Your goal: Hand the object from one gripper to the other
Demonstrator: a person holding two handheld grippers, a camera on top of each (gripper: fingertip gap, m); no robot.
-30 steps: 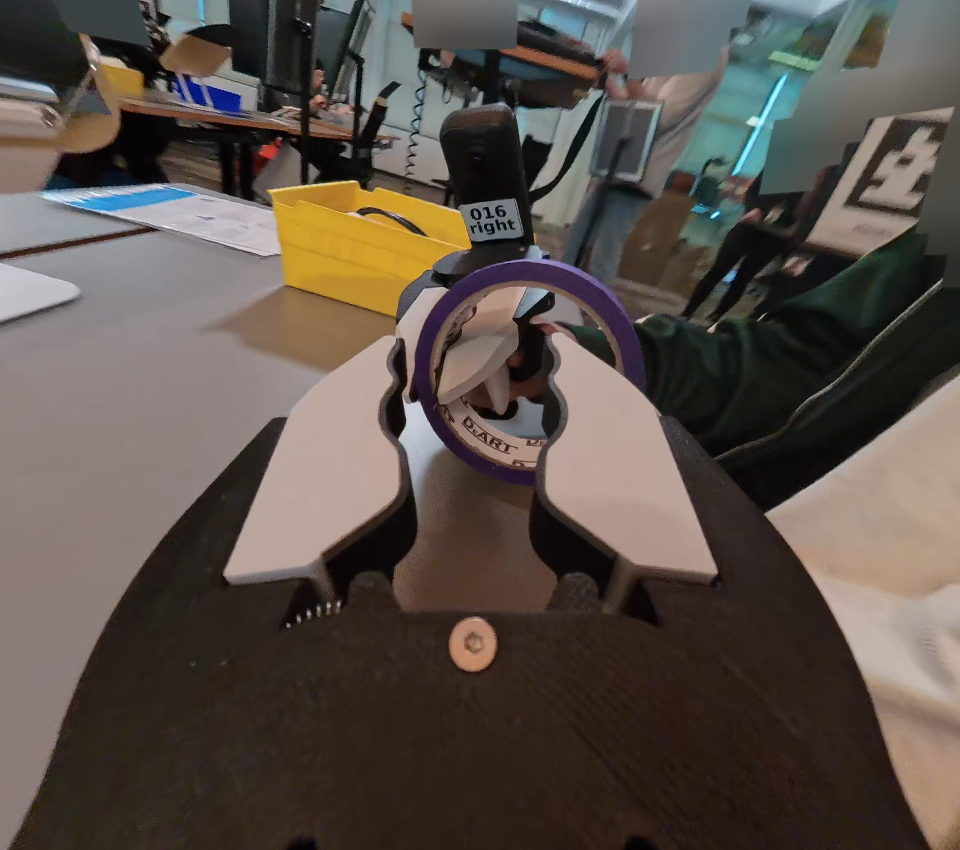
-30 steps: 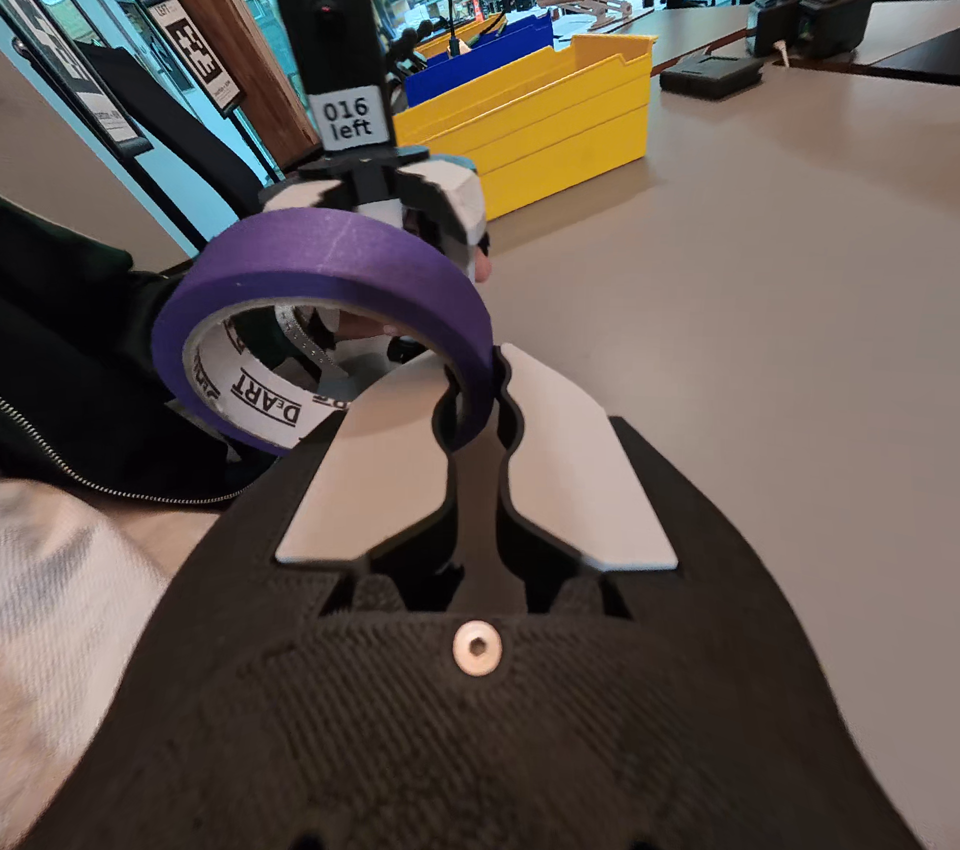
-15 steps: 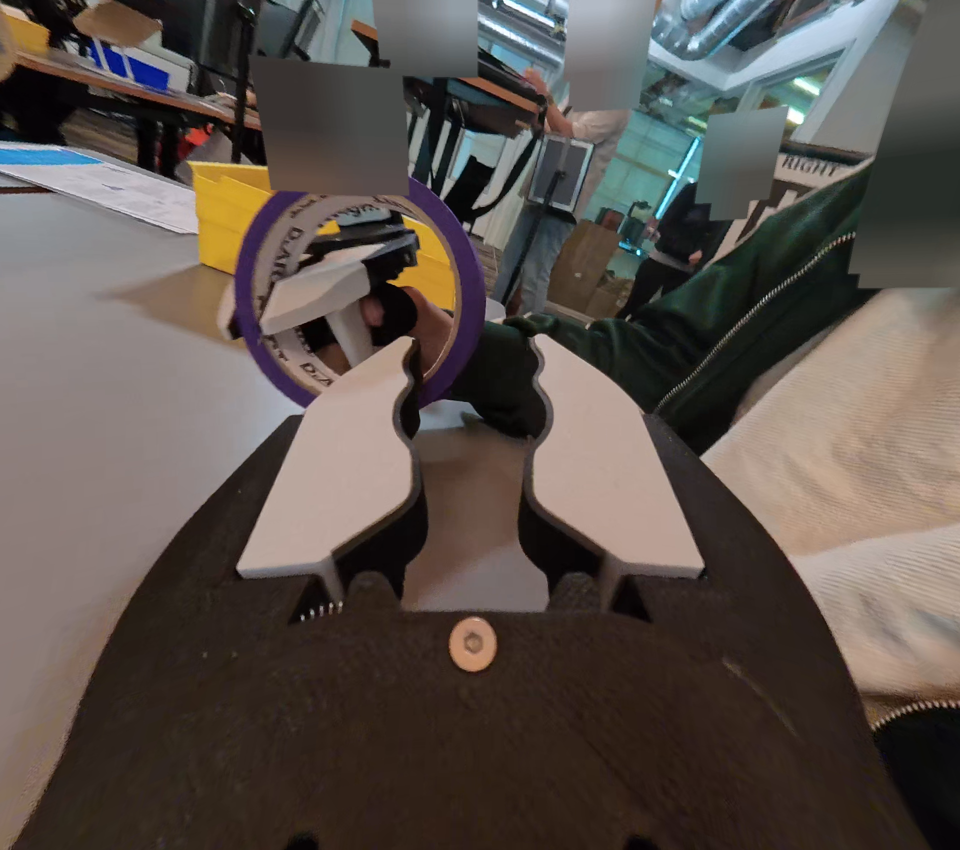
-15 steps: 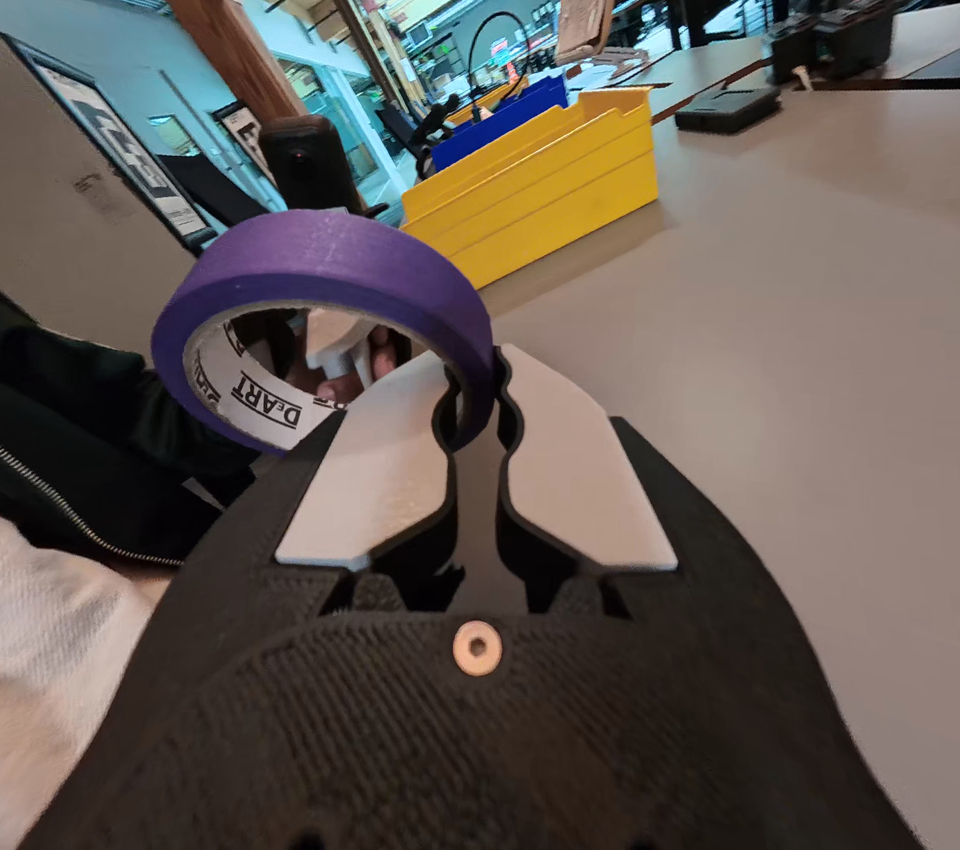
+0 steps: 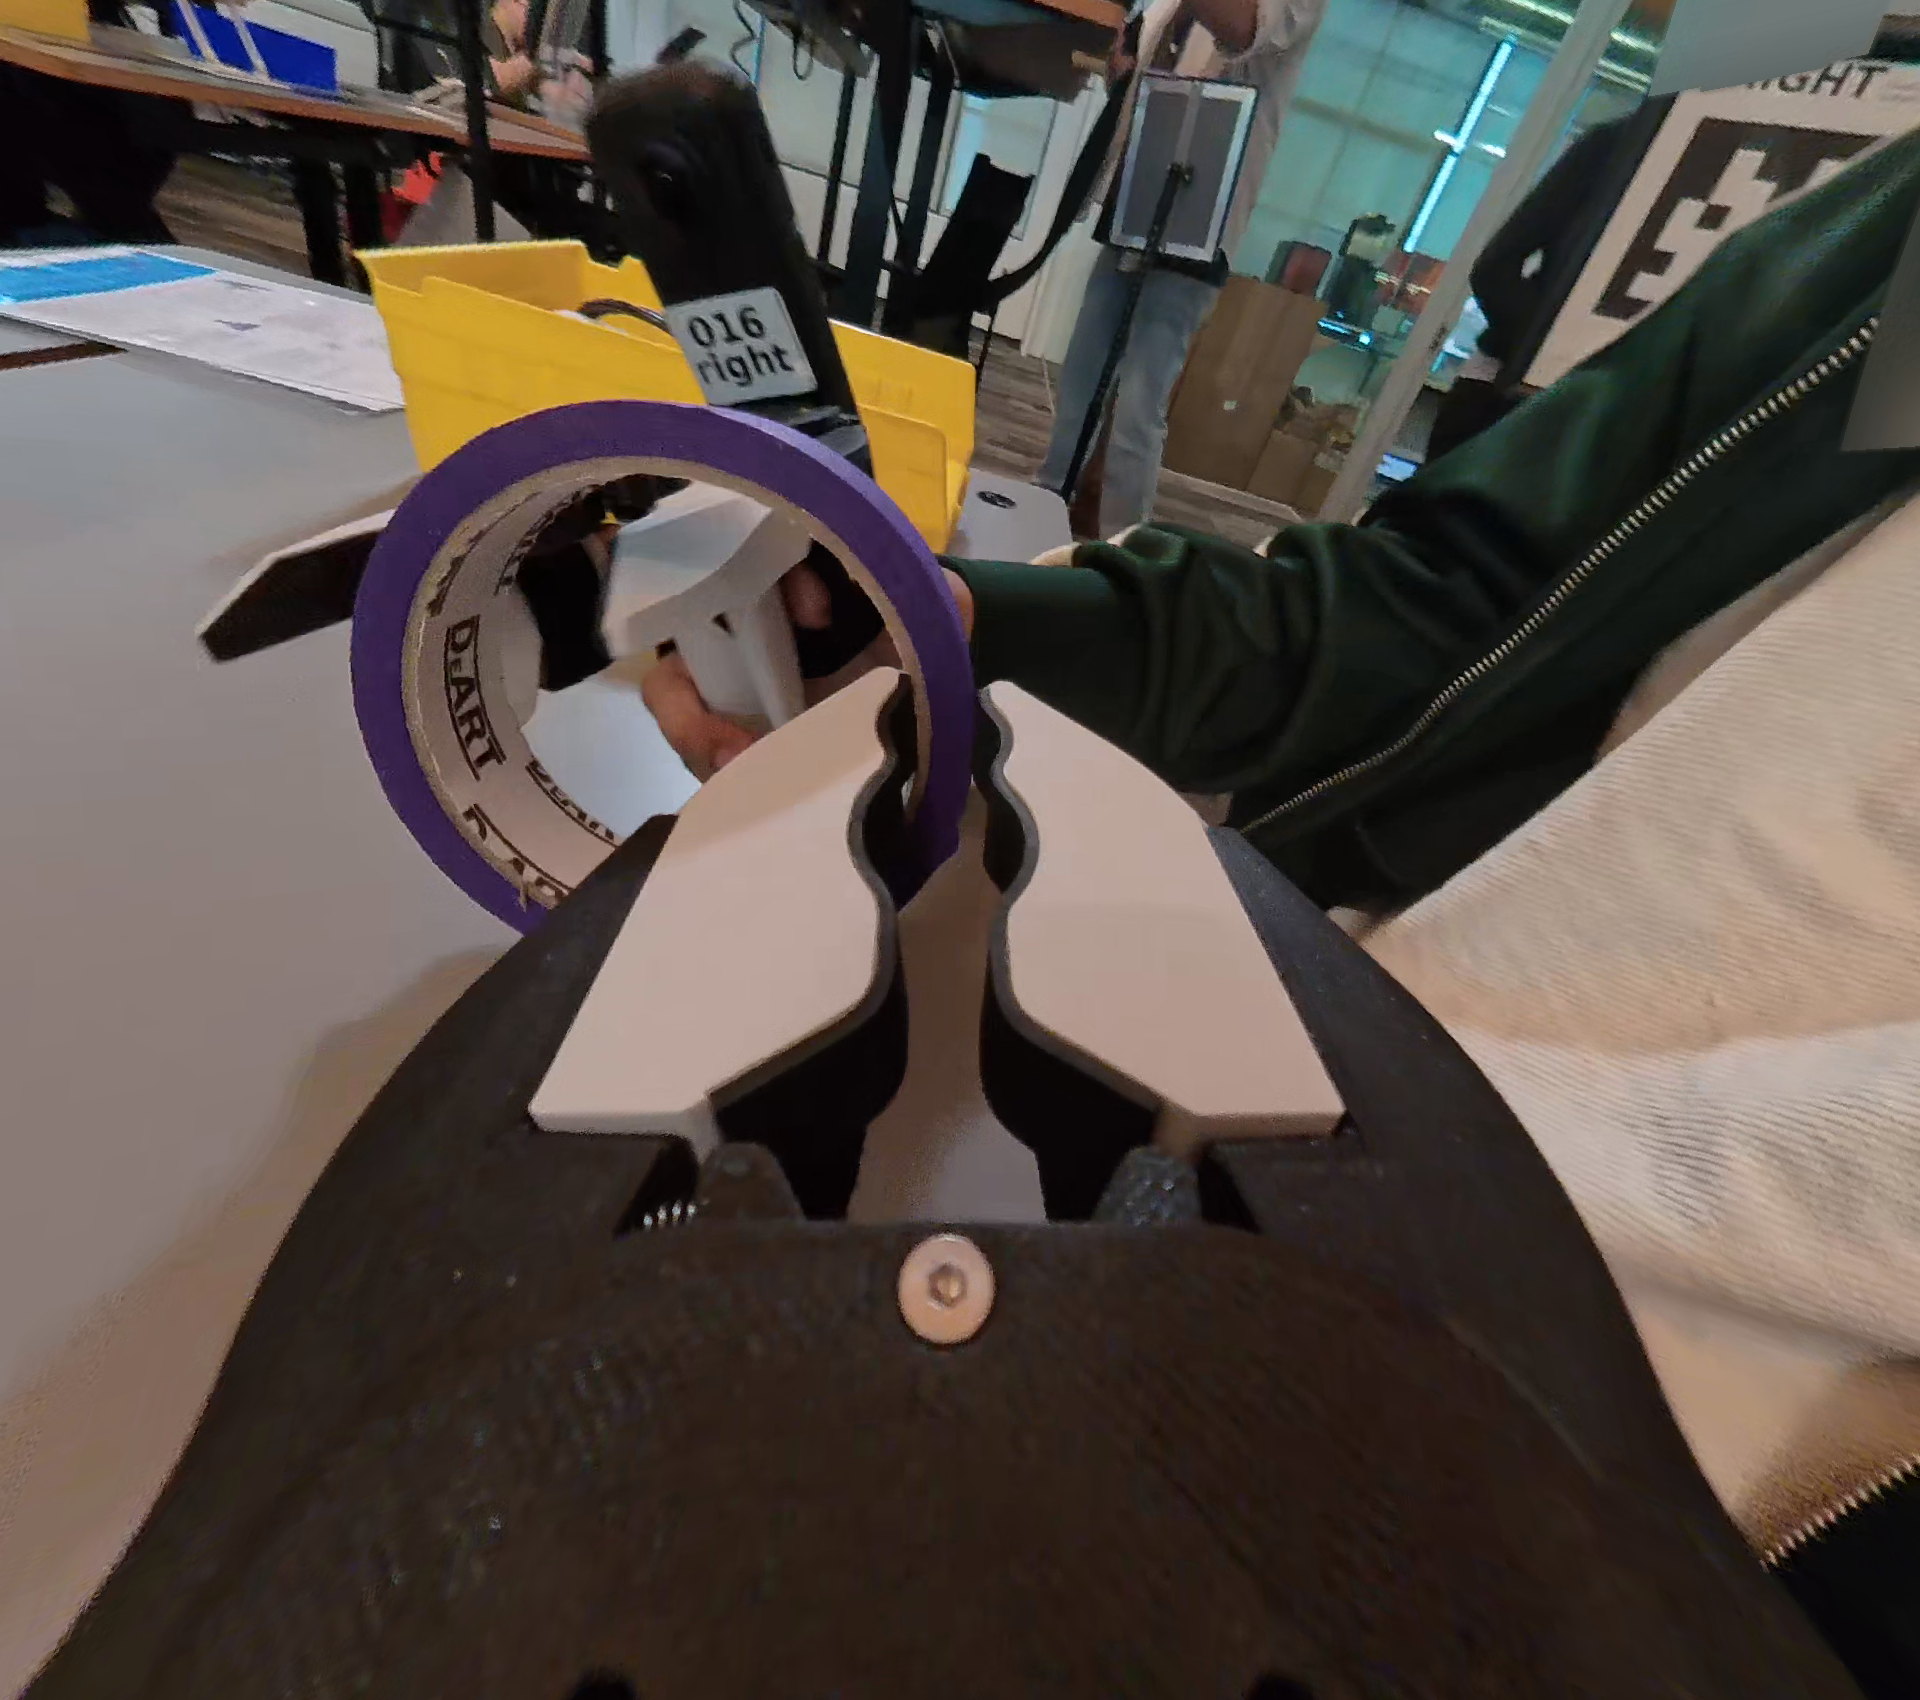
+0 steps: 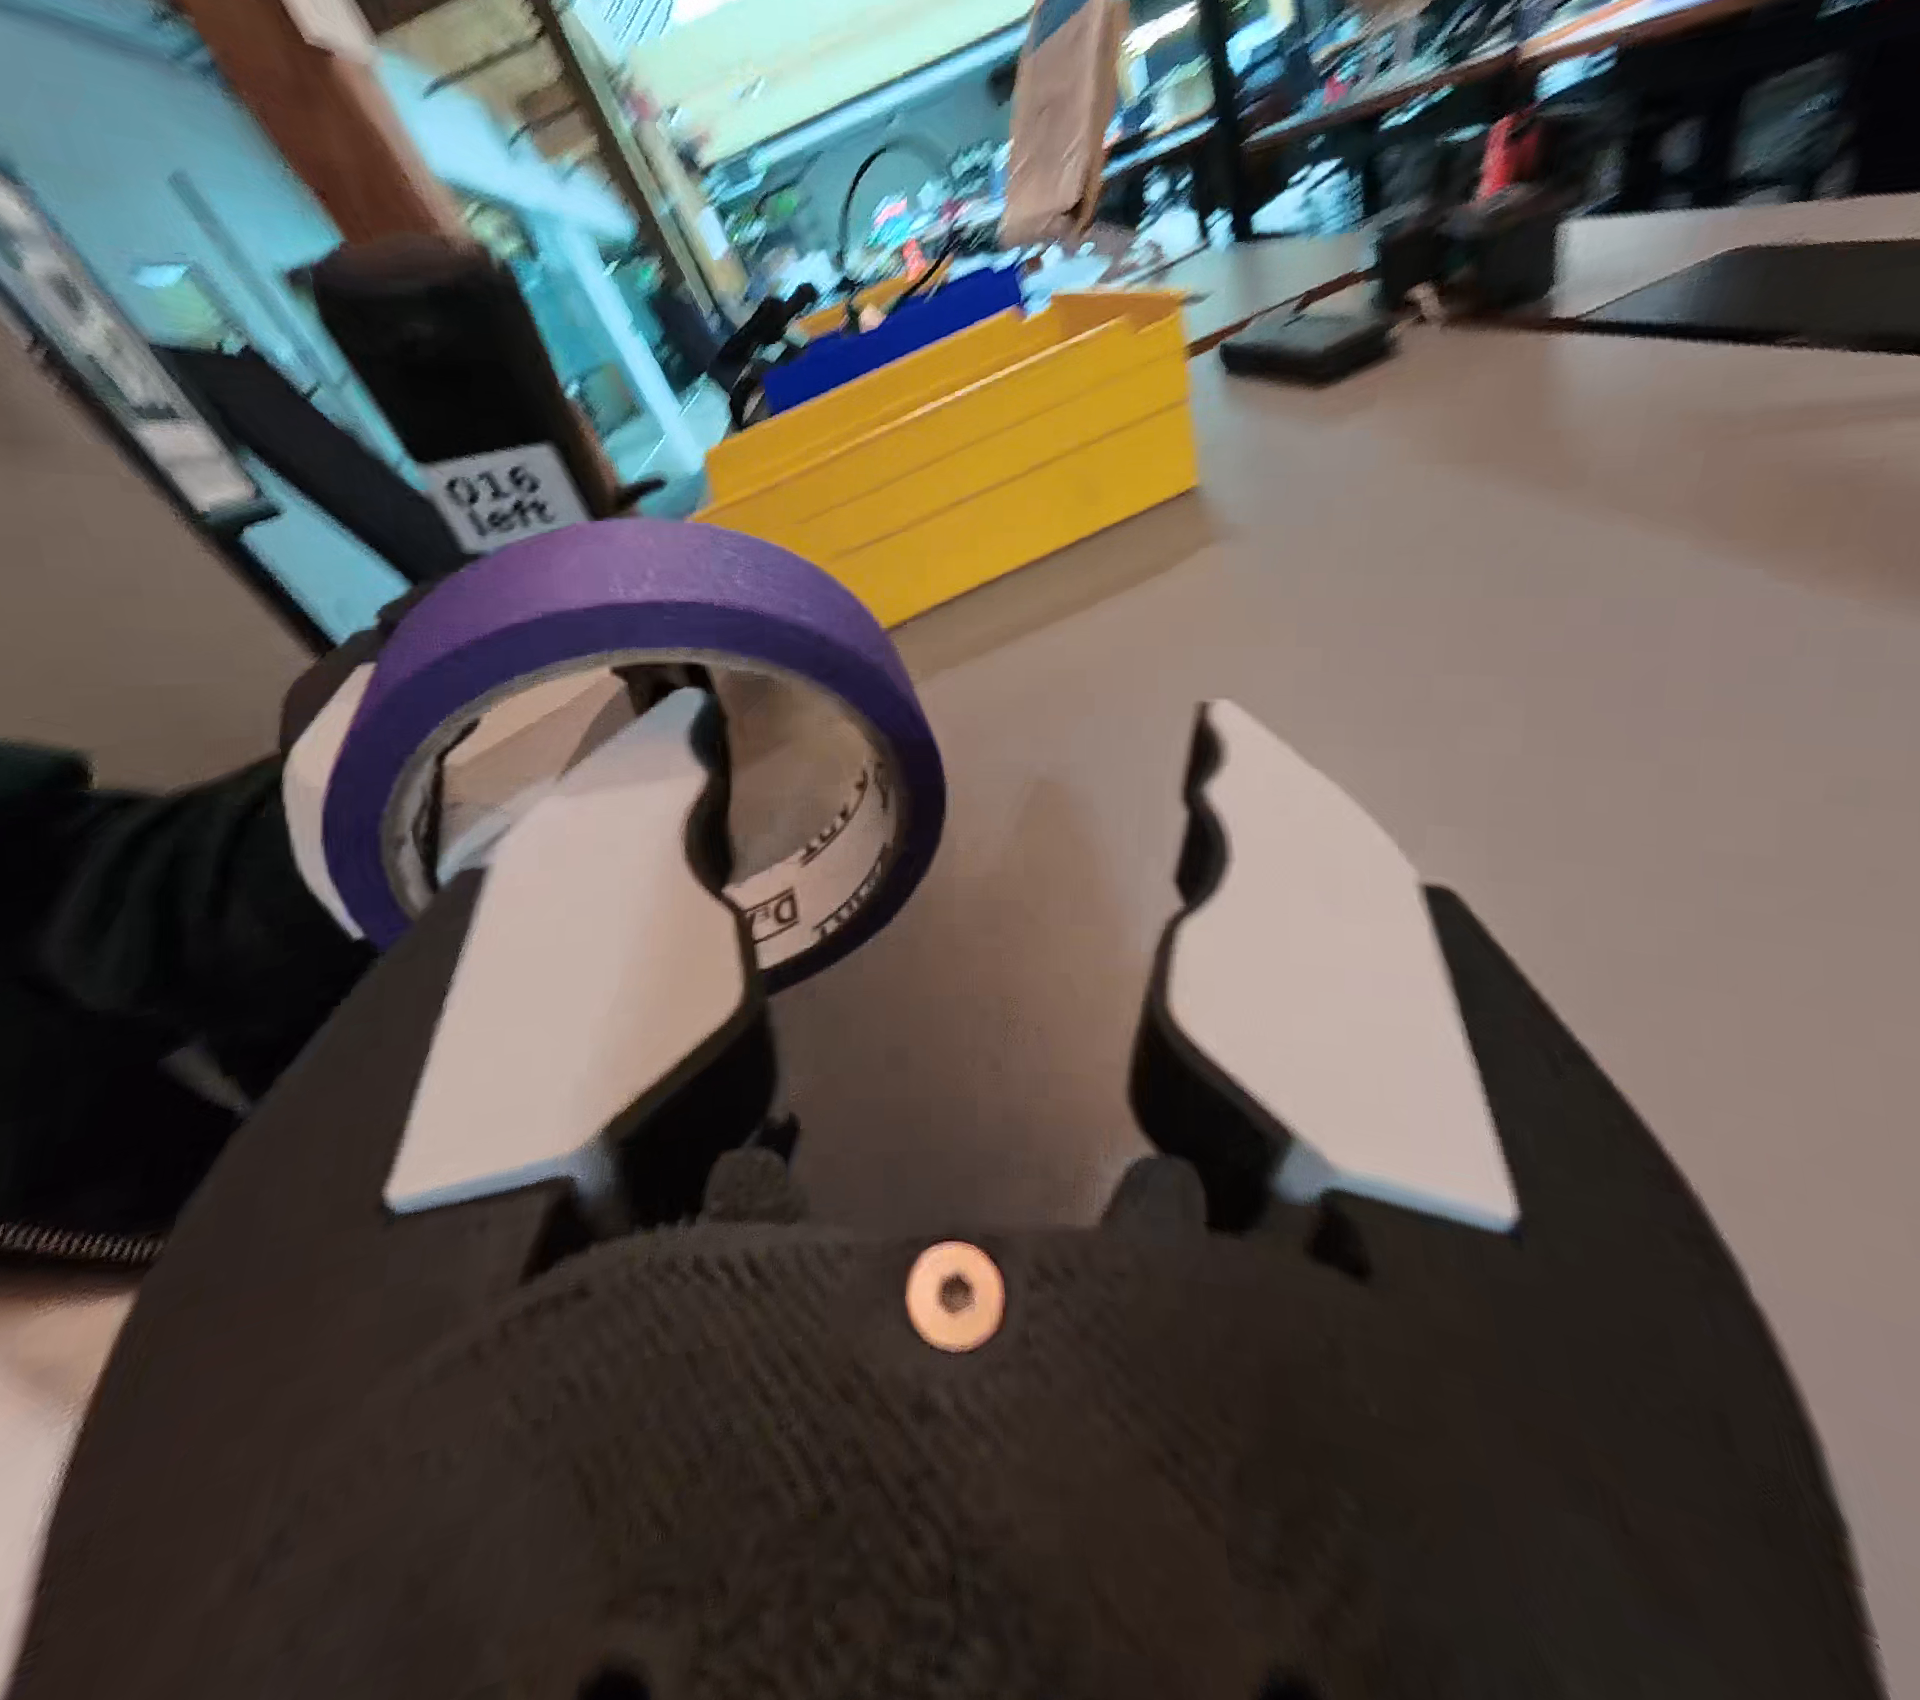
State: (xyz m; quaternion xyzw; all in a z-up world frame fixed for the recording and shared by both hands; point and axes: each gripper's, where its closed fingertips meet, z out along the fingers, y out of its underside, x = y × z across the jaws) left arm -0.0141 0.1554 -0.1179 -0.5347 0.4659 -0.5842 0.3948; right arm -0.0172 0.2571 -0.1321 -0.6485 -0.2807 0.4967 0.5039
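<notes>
left gripper (image 5: 940,720) fingers clamped on tape roll (image 5: 665,653) wall; right gripper (image 6: 956,772) fingers apart, so left alone carries it.

Worktop (image 6: 1558,611): grey, matte, smooth | yellow bin (image 6: 966,487) resting on it, far side | blue bin (image 6: 894,336) just behind yellow one | printed sheets (image 5: 208,320) flat at left edge | flat black device (image 6: 1304,346) beyond the yellow bin, right
</notes>
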